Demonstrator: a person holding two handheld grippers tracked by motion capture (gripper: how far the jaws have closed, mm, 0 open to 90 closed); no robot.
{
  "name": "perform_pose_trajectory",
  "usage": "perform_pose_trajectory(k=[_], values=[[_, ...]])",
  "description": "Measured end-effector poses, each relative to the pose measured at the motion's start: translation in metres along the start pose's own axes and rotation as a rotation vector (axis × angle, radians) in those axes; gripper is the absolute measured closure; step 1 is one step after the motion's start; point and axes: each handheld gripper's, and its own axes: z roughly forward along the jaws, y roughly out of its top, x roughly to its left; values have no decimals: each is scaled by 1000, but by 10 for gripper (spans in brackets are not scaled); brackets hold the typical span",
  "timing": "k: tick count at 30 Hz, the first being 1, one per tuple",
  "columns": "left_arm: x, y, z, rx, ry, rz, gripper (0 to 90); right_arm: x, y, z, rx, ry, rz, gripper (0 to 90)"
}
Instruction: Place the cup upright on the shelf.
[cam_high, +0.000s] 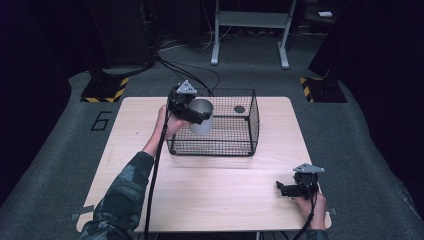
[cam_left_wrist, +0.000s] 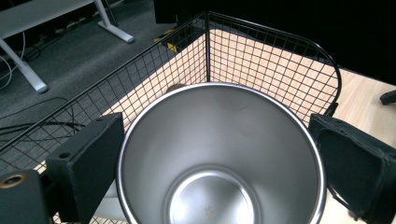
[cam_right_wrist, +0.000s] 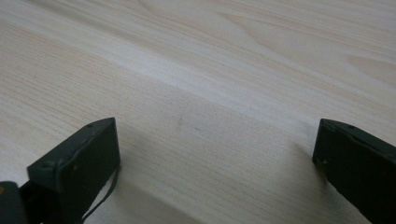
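A shiny steel cup (cam_high: 203, 117) hangs upright at the near-left corner of a black wire basket (cam_high: 235, 145), at about the height of its rim. My left gripper (cam_high: 199, 118) is shut on it. In the left gripper view the jaws press both sides of the cup (cam_left_wrist: 210, 196), its empty inside faces up, and the basket (cam_left_wrist: 261, 60) lies beyond. My right gripper (cam_high: 283, 189) rests low at the table's front right, open, with bare wood (cam_right_wrist: 210, 70) between its jaws (cam_right_wrist: 217, 154).
A small dark round object (cam_high: 239, 109) lies on the basket floor near its far side. The wooden table (cam_high: 210, 195) stands on grey carpet. White desk legs (cam_high: 216, 45) and cables are on the floor behind it.
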Motion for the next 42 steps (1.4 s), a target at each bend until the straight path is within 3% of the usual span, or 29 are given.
perform_pose_trajectory(k=[42], values=[[1, -8, 70, 148, -4, -15, 64, 0, 0, 0, 0, -1, -2, 2]])
